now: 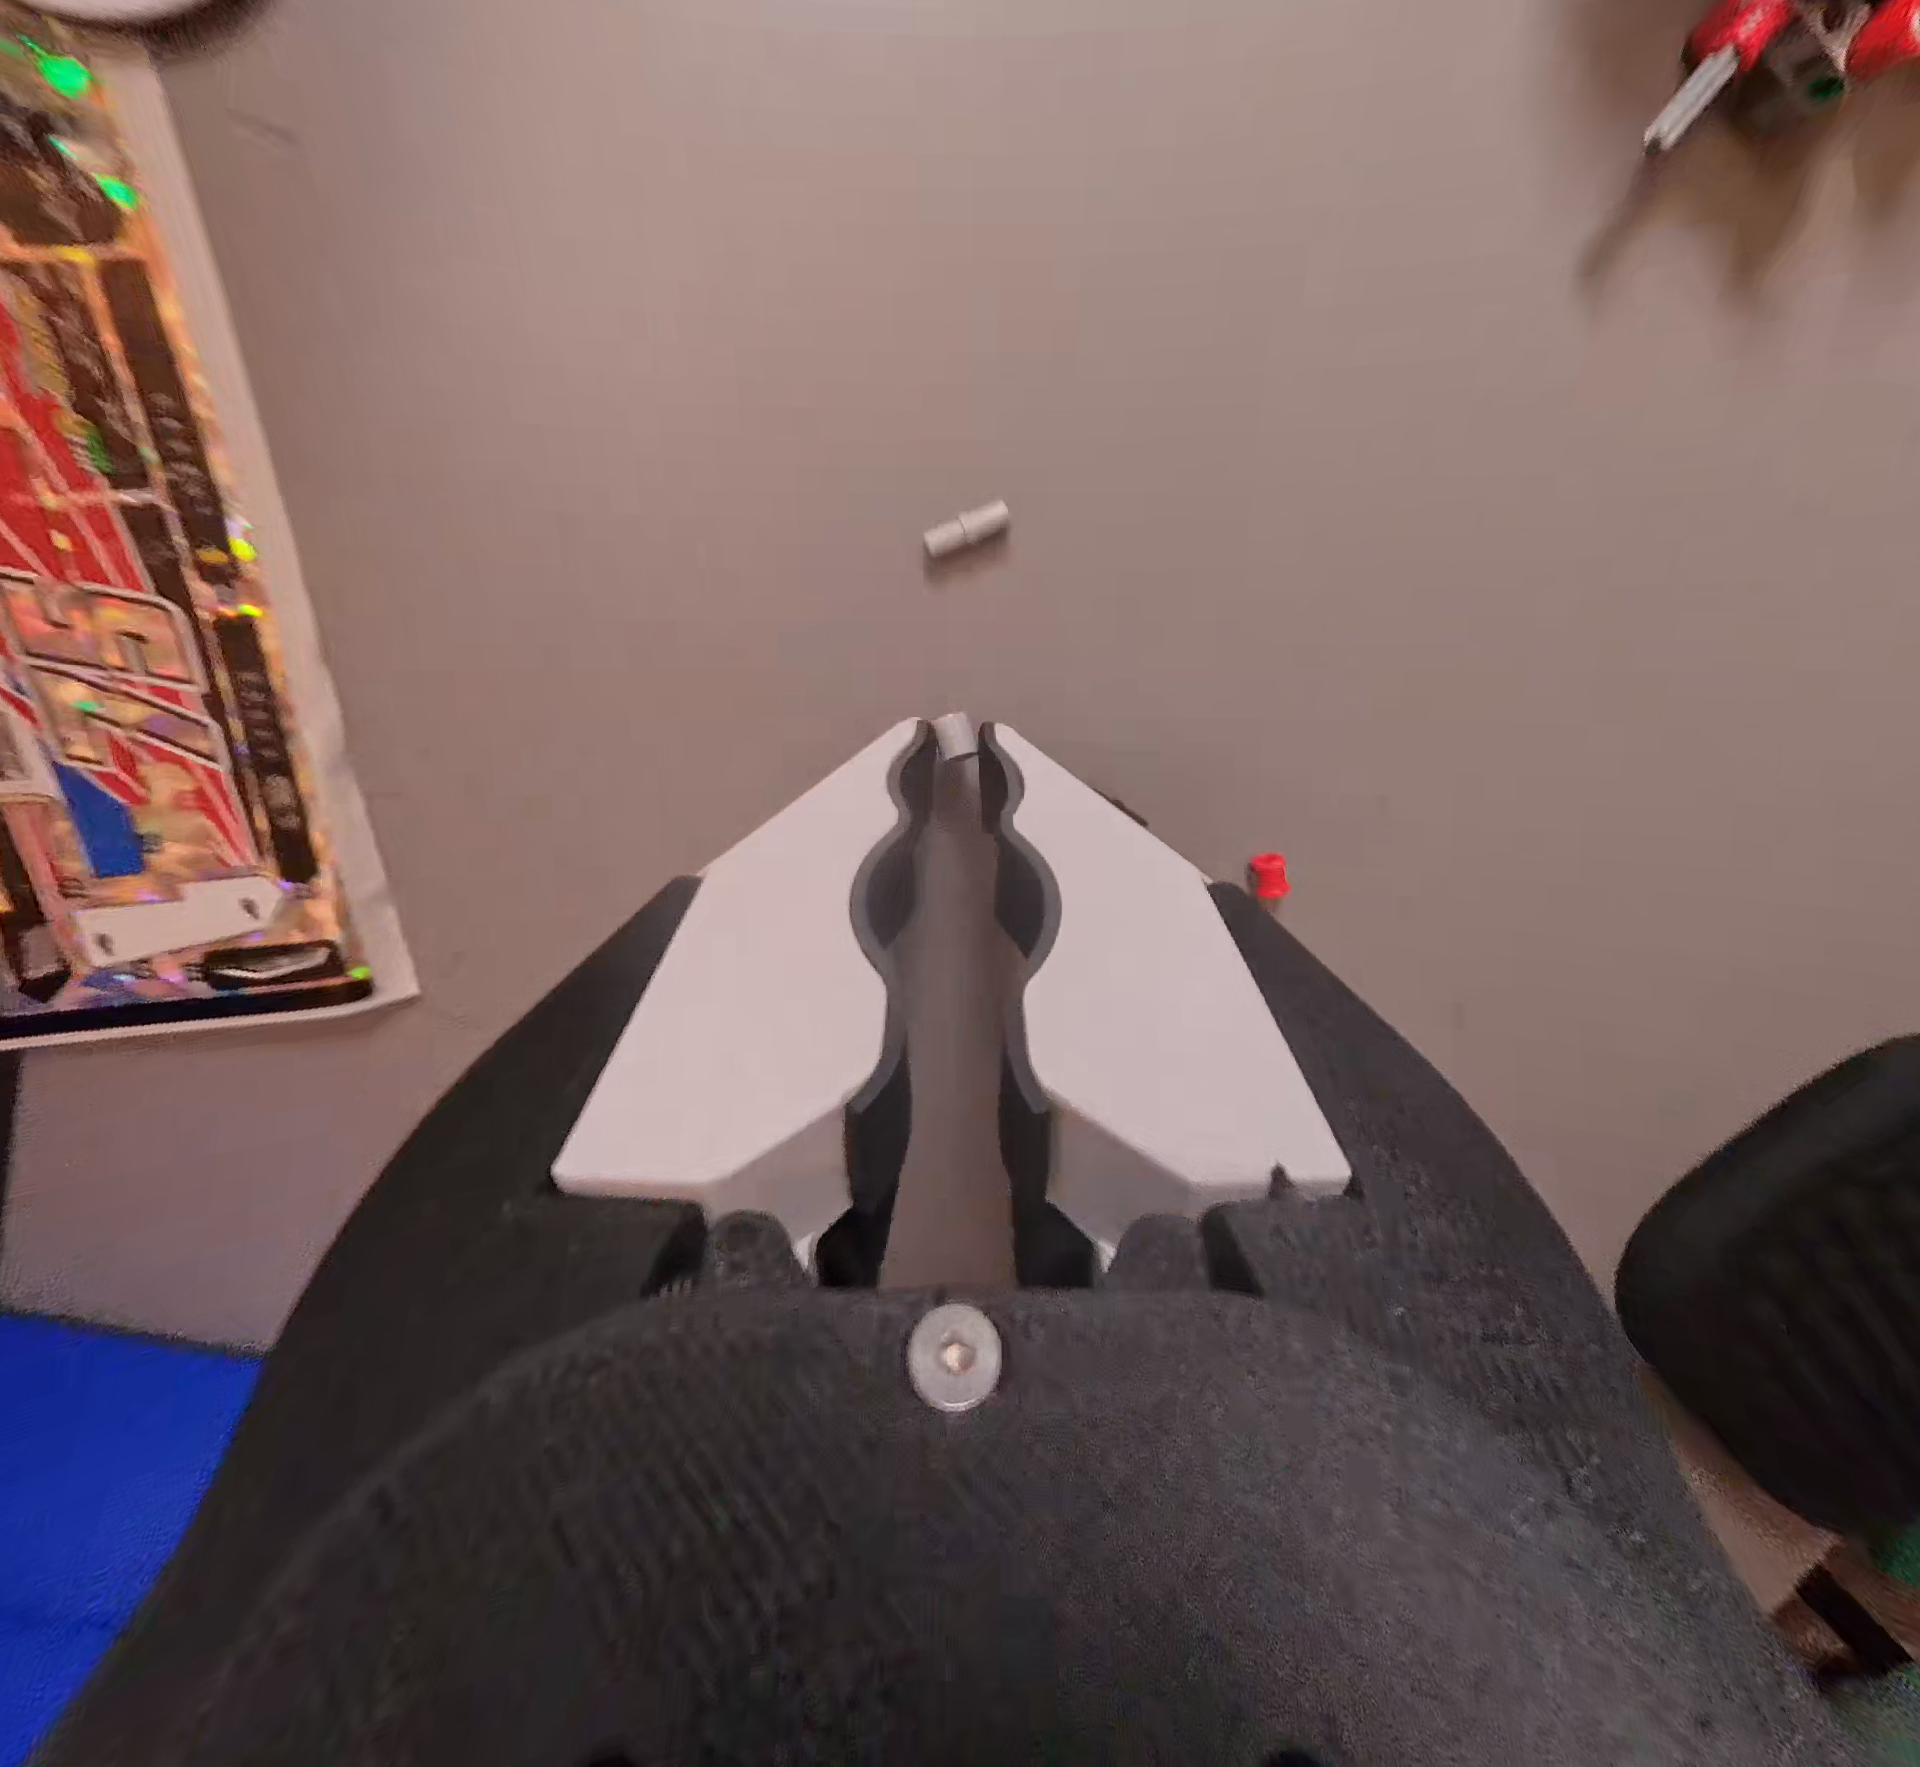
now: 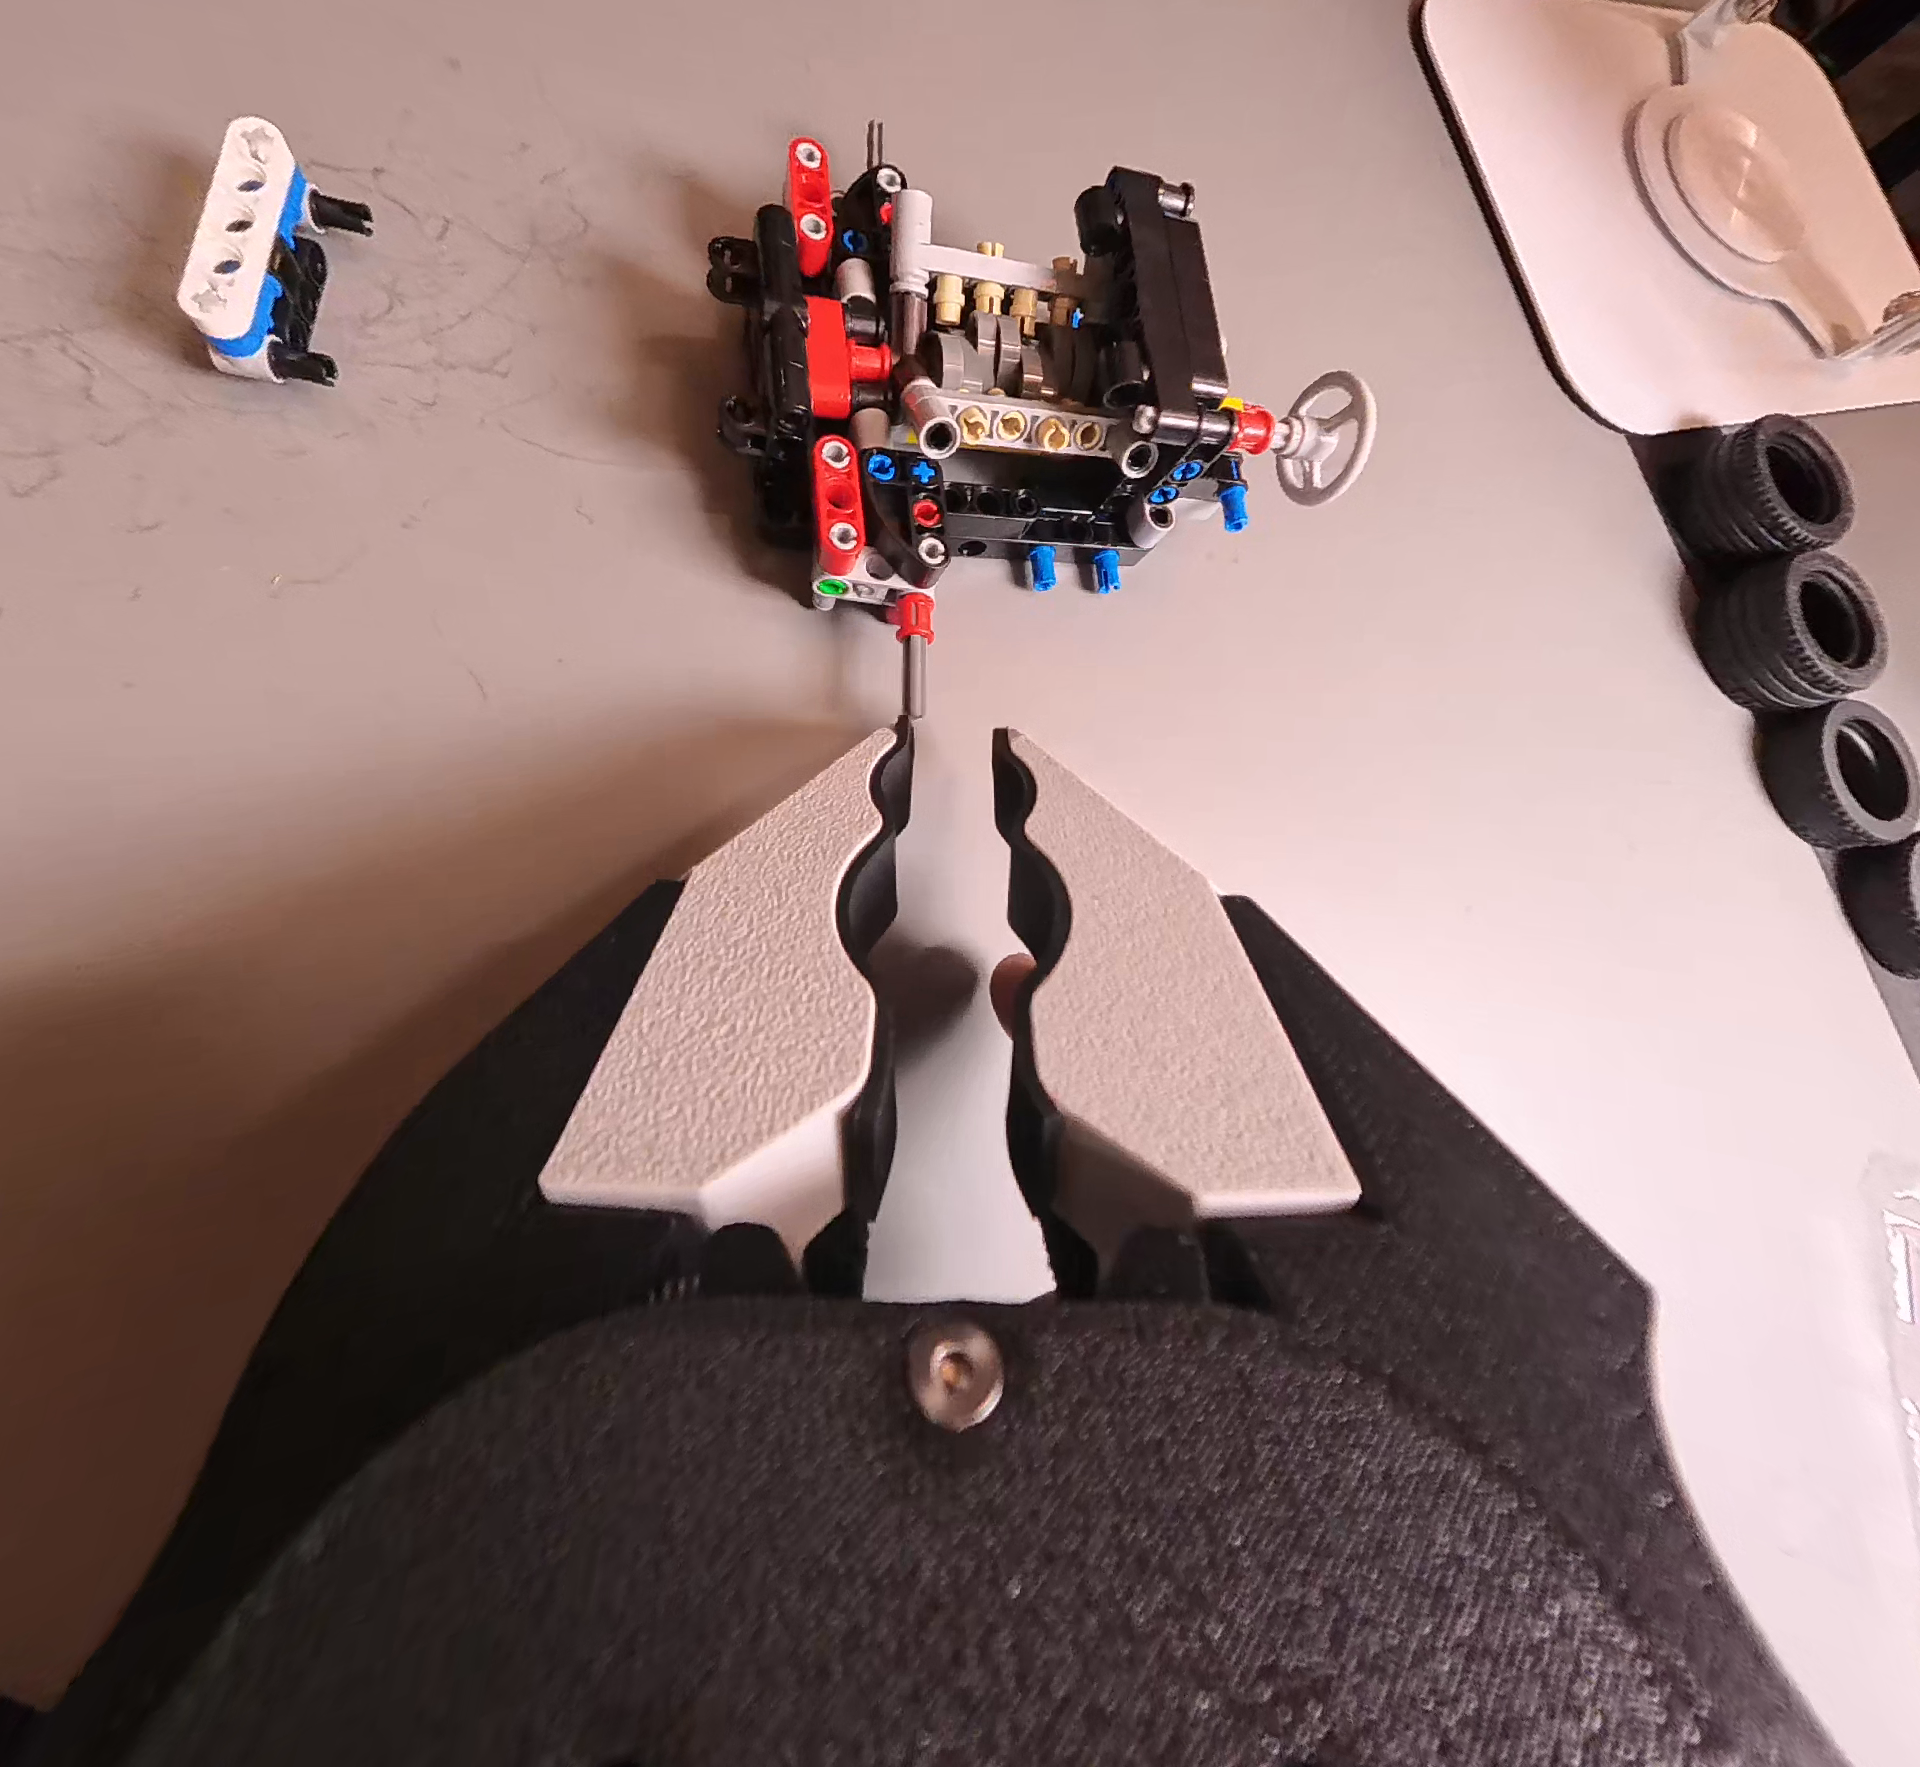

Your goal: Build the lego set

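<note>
The left gripper (image 1: 954,743) is pinching a small grey piece (image 1: 953,738) at its tips. The right gripper (image 2: 951,751) is hovering with jaws parted, empty, near the lego model (image 2: 987,377) mid-worktop (image 2: 520,574).

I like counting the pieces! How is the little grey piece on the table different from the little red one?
The grey piece is a longer tube lying on its side in front of the left gripper. The red piece is shorter and stubbier, and sits right beside the gripper's finger. Both are tiny loose parts resting on the table.
</note>
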Available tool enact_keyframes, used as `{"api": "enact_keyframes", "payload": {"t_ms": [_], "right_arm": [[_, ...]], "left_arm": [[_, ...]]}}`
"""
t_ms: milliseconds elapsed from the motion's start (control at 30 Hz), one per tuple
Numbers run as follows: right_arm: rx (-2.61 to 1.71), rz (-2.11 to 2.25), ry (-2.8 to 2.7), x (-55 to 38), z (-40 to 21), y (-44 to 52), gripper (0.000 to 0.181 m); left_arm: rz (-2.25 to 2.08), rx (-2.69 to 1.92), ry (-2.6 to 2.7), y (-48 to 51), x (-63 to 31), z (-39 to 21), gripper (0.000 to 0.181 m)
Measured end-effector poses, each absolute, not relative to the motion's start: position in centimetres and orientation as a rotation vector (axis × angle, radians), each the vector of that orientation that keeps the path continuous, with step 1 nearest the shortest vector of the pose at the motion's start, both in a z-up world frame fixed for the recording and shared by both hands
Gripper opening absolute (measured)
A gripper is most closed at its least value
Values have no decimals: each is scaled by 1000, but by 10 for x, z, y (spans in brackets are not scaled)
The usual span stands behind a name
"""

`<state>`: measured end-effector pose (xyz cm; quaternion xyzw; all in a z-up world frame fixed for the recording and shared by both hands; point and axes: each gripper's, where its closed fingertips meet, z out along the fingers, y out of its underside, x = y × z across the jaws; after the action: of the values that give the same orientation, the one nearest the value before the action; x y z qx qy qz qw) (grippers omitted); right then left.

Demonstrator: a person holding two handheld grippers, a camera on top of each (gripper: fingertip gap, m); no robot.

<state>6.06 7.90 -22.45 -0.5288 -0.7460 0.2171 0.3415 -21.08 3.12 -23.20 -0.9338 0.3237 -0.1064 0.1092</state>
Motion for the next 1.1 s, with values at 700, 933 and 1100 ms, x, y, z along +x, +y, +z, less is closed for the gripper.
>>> {"api": "enact_keyframes", "payload": {"t_ms": [700,933,1100], "right_arm": [[-1303,721,-1883,66,-197,53,20],[-1100,923,-2071,50,-200,-41,20],[-1098,843,-2076,35,-214,-51,20]], "left_arm": [[-562,-2245,1171,-65,-52,-208,32],[-581,-2094,1159,-61,13,-227,32],[-512,-2065,1192,-52,21,-232,15]]}}
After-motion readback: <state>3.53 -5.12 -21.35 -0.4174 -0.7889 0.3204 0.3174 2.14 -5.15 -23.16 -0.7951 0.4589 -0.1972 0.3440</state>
